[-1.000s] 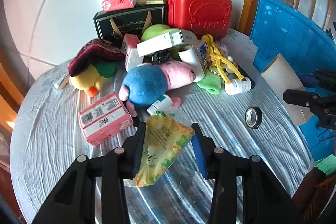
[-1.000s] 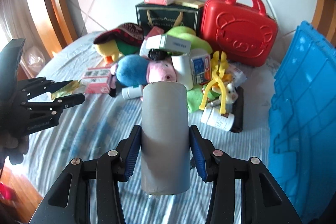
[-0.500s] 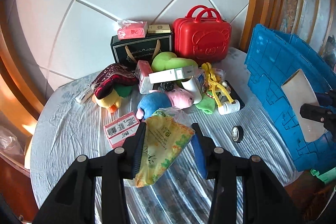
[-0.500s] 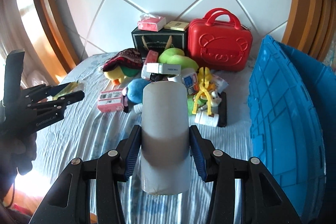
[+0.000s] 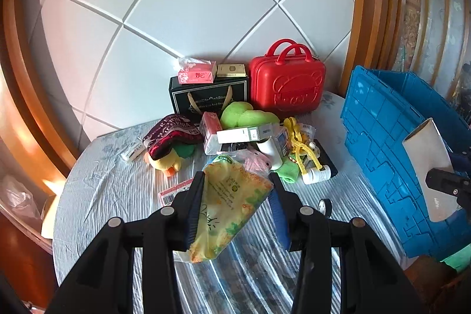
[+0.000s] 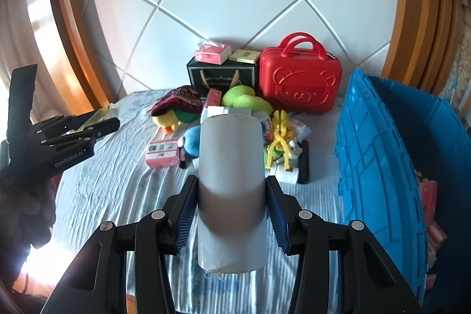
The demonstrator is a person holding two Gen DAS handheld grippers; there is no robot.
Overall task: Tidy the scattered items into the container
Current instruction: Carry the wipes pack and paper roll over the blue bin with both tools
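My left gripper (image 5: 237, 181) is shut on a yellow-green snack packet (image 5: 228, 208), held high above the round table (image 5: 97, 196). A grey cardboard tube (image 6: 231, 184) stands upright in my right gripper (image 6: 231, 184), which is shut on it. The blue crate (image 6: 379, 167) stands at the table's right side, with several red packets (image 6: 429, 214) in its bottom. In the left wrist view the tube (image 5: 426, 167) hangs in front of the blue crate (image 5: 379, 137). In the right wrist view the left gripper (image 6: 109, 122) shows at far left in a person's hand (image 6: 26, 214).
A heap lies mid-table: yellow duck plush (image 5: 166, 162), green plush (image 5: 244, 116), white carton (image 5: 244, 134), yellow toy (image 5: 300, 143), pink box (image 6: 162, 153). Behind stand a black gift bag (image 5: 209, 100) and red case (image 5: 287, 81). A black tape roll (image 5: 325, 206) lies near the crate.
Both grippers have risen well above the table with their loads, so the heap looks smaller and farther. More of the wall and the crate's inside has come into view.
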